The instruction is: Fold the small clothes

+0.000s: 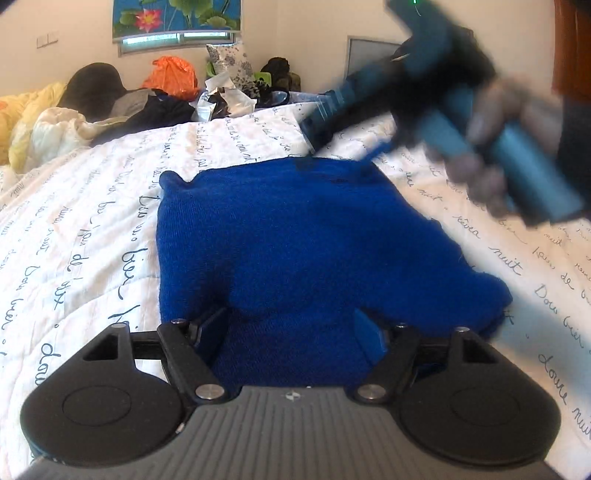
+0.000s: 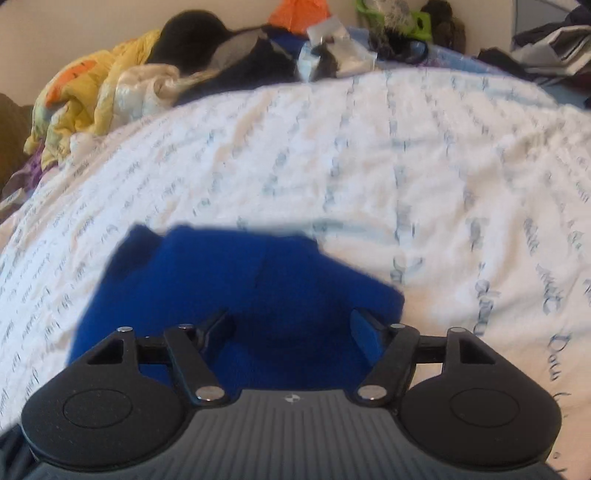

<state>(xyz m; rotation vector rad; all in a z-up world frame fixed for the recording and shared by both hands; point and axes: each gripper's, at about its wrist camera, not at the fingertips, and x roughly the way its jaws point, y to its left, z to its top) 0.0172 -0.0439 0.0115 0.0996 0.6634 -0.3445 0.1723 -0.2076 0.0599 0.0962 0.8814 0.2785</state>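
White script-printed bedspread (image 1: 110, 192), cluttered far edge, lotus picture (image 1: 177, 16) on wall.

Cursive French words were printed in dark blue rows across the white bedspread (image 1: 92, 221); "nuit", "bien" and "de" could be read there. In the right wrist view the script was blurred beyond reading.

The sweater (image 1: 295, 236) lies on the bed (image 1: 92, 229), spread out just ahead of my left claw (image 1: 291, 328), whose fingers stand wide on either side of its near edge. My right claw (image 1: 314, 125) hangs above the sweater's far right corner. Behind the sweater, along the bed's far edge, sits a pile of clothes (image 1: 147, 103), with a quilt (image 1: 40, 122) to its left.
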